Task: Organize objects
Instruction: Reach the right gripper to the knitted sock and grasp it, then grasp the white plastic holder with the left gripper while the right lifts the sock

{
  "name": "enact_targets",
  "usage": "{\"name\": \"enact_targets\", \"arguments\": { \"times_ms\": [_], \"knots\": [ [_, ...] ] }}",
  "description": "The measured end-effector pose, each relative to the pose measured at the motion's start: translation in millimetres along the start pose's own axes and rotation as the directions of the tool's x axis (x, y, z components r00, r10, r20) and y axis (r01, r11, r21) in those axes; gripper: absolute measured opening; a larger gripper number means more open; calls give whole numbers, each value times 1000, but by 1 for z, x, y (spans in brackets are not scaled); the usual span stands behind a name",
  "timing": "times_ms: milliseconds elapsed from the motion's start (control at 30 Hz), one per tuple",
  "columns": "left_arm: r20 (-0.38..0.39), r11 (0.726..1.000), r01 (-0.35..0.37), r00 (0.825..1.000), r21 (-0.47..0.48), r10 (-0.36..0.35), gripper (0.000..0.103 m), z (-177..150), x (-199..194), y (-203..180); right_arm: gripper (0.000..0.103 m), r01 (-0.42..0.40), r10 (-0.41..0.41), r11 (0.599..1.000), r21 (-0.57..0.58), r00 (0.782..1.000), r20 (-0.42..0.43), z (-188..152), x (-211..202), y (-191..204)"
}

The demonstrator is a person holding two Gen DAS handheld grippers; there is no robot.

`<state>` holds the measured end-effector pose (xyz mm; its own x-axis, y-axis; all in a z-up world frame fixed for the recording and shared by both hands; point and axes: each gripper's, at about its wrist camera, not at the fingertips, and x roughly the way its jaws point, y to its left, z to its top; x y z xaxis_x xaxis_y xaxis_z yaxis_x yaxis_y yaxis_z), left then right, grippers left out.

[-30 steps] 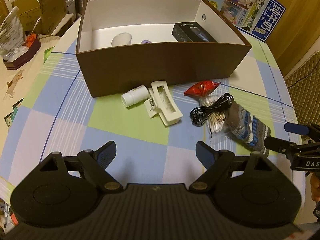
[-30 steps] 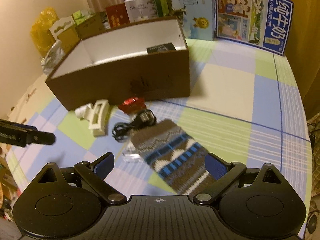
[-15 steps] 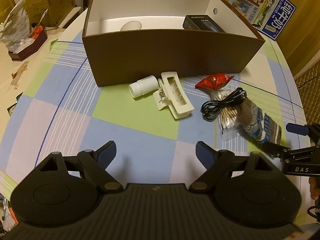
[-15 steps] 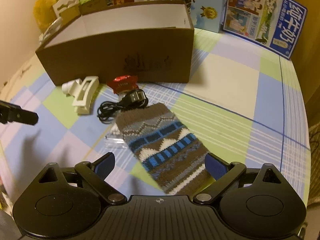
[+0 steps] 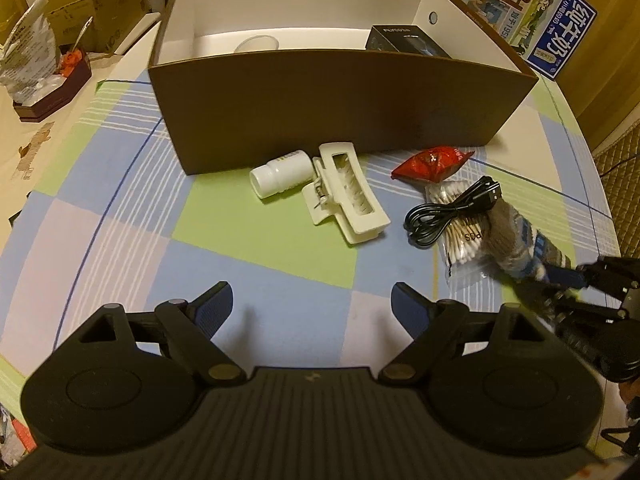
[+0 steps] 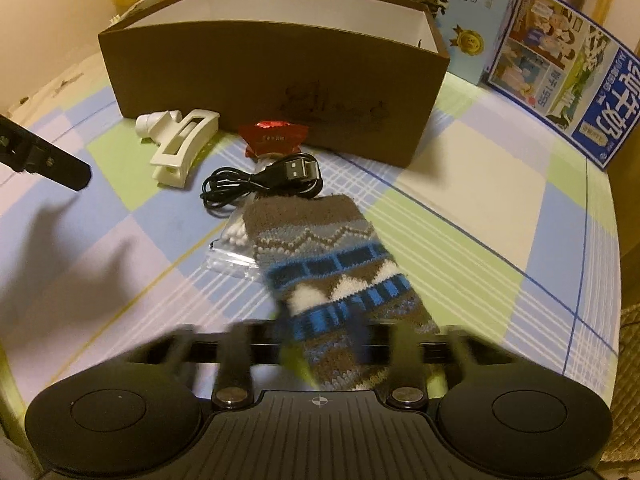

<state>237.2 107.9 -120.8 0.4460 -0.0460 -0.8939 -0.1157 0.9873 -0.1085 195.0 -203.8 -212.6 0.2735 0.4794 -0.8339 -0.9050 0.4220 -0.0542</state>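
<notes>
Left gripper [image 5: 312, 300]: held low, jaws spread wide. Right gripper [image 6: 320, 336]: motion-blurred, jaws drawn close together.

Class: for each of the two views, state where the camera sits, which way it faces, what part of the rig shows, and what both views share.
Left wrist: on the open left gripper, facing the brown box across the table.
Right wrist: on the right gripper, its fingers motion-blurred at the sock, facing the box.
Shared: box, hair clip, cable, sock; each view shows the other gripper.

Bare tablecloth [image 5: 256, 248] before left tool [image 5: 312, 300], clutter right, box [image 5: 340, 112] wall behind
</notes>
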Motion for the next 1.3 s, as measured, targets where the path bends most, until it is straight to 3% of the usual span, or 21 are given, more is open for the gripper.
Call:
{"name": "enact_targets", "arguments": {
  "times_ms": [133, 300, 533, 633, 933, 1167, 1300],
  "knots": [
    [10, 1000, 8, 1000, 10, -8, 84, 3, 6, -4, 9, -22, 19, 994, 106, 1000, 24, 5, -12, -17],
    [23, 1000, 14, 1000, 24, -15, 83, 10, 13, -10, 8, -66, 44, 948, 312, 996, 79, 12, -34, -51],
    [56, 998, 6, 998, 67, -10, 82, 24, 31, -23, 8, -37, -14, 881, 471, 994, 106, 18, -50, -89],
    [68, 997, -3, 998, 82, -2, 76, 31, 42, -26, 8, -28, -32, 853, 521, 994, 106, 16, -53, -102],
    [67, 991, -47, 997, 127, 38, 61, 49, 72, -37, 8, -2, -71, 807, 590, 992, 101, 11, -56, -124],
    [48, 985, -55, 998, 162, 48, 41, 50, 85, -40, 8, -12, -59, 813, 583, 993, 102, 12, -54, -122],
    [53, 979, -52, 998, 195, 43, 39, 43, 79, -37, 8, -25, -43, 820, 572, 994, 105, 13, -54, -119]
  ]
}}
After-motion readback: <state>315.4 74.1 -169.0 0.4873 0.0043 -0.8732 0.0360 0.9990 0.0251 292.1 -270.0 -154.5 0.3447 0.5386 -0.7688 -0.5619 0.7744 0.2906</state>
